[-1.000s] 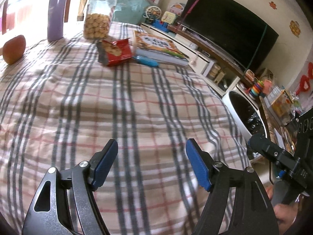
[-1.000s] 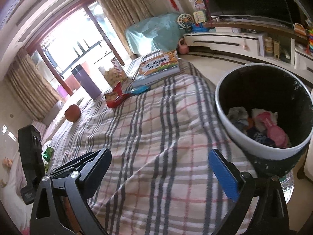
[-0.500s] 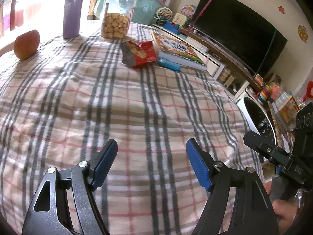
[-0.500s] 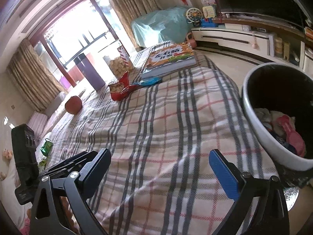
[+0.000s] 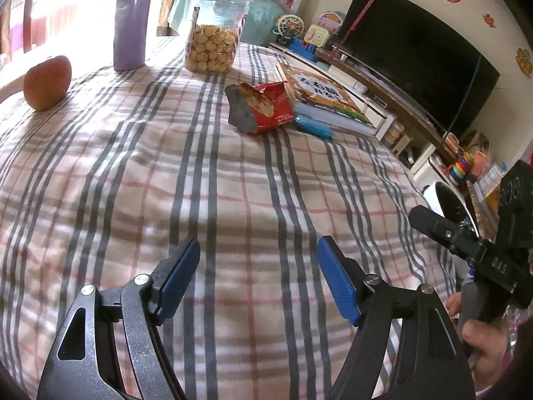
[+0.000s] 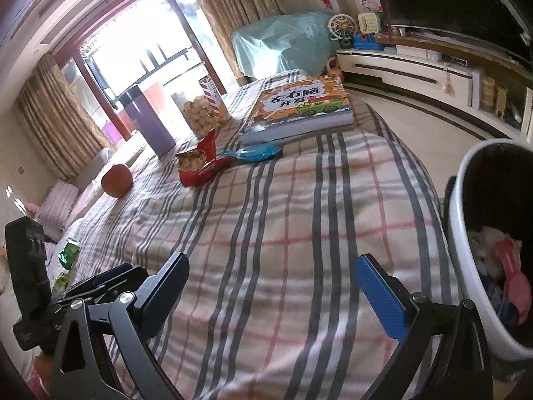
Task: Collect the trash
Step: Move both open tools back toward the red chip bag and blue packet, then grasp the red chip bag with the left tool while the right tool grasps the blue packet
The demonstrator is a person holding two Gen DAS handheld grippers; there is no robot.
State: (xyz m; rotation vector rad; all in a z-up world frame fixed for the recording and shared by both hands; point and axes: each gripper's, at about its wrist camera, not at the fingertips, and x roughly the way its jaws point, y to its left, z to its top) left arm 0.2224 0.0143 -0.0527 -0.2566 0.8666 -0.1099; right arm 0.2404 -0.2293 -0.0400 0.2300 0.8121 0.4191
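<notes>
**Two open grippers over plaid table, two wrappers waiting by the book**

Landmark: one picture book (image 5: 324,100), flat at far end of plaid-clothed table (image 5: 233,200).

Trash on the cloth, two pieces:
- One red snack bag (image 5: 263,106), torn open, crumpled, lying just beside the book's near-left corner.
- One blue wrapper (image 5: 314,127), flat, touching or nearly touching the book's near edge, right next to the red bag.

Other items, one each:
- Clear jar of round snacks (image 5: 213,33), upright, beyond the book's left side.
- Purple tumbler (image 5: 131,20), upright, further left of the book than the jar.
- Reddish apple (image 5: 48,81), furthest left of the book, well apart.
- White trash bin (image 6: 483,250) with black liner, off the table's edge, on the book's near-right side; holding pink and pale scraps, count unclear.
- Green-and-white crumpled item (image 6: 68,255) past the table's left edge; unclear what.

Grippers, two:
- Left gripper (image 5: 258,278): blue pads spread wide, nothing between, above bare cloth, well short of the book.
- Right gripper (image 6: 271,291): jaws spread wide, empty, also over bare cloth, bin close at its right.
- Hand (image 5: 483,343) visible on right gripper's handle.
</notes>
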